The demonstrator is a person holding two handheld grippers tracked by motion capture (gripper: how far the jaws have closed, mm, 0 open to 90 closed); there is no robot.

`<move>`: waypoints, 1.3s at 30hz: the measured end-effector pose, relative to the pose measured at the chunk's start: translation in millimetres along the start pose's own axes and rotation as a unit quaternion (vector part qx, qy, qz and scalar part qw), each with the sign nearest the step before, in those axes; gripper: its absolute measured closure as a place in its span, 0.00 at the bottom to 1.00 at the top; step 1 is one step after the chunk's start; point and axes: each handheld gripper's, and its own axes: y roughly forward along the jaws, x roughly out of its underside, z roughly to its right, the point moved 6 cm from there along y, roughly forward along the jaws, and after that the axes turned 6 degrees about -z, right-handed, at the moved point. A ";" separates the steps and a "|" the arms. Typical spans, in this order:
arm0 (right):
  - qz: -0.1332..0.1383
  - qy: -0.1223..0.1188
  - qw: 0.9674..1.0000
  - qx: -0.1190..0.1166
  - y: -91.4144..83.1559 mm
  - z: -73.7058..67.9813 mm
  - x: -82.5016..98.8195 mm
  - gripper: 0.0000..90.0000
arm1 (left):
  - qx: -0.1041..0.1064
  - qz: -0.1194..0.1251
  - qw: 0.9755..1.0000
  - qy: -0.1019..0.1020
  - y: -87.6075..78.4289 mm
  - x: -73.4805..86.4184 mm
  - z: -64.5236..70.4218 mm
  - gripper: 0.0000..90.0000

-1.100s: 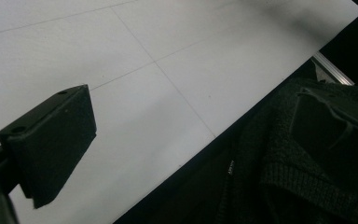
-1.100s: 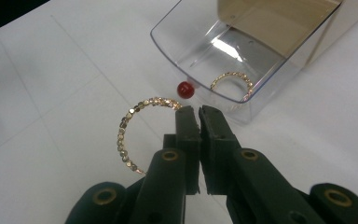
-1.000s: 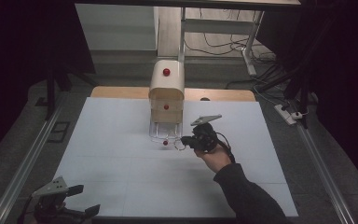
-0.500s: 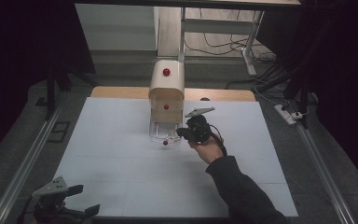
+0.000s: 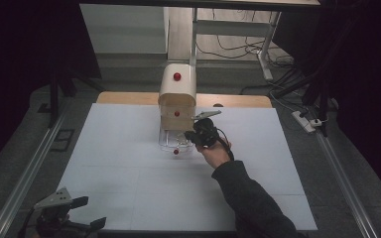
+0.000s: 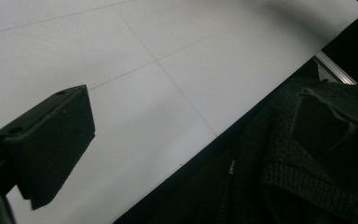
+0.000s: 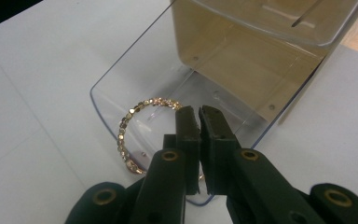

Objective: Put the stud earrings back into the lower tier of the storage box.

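A gold beaded bracelet hangs in my right gripper, whose jaws are shut on its right side. It sits just over the clear pulled-out drawer of a cream box. In the high view the right gripper is at the drawer in front of the box, beside the drawer's red knob. My left gripper rests at the table's near left corner, open and holding nothing; in its own view the left gripper spans white table and a dark sleeve.
The box carries two more red knobs on its front. The white table top lies on a wooden board. A power strip and cables are on the floor to the right, and metal rails run along both sides.
My right hand has moved left and slightly toward the box, bringing the gripper from beside the drawer to over it. The left gripper has stayed put.
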 end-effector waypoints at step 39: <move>-0.015 -0.025 0.999 -0.022 4.0 -14.5 6.2 0.59 | -0.002 0.002 1.000 0.000 -0.8 0.4 0.4 0.00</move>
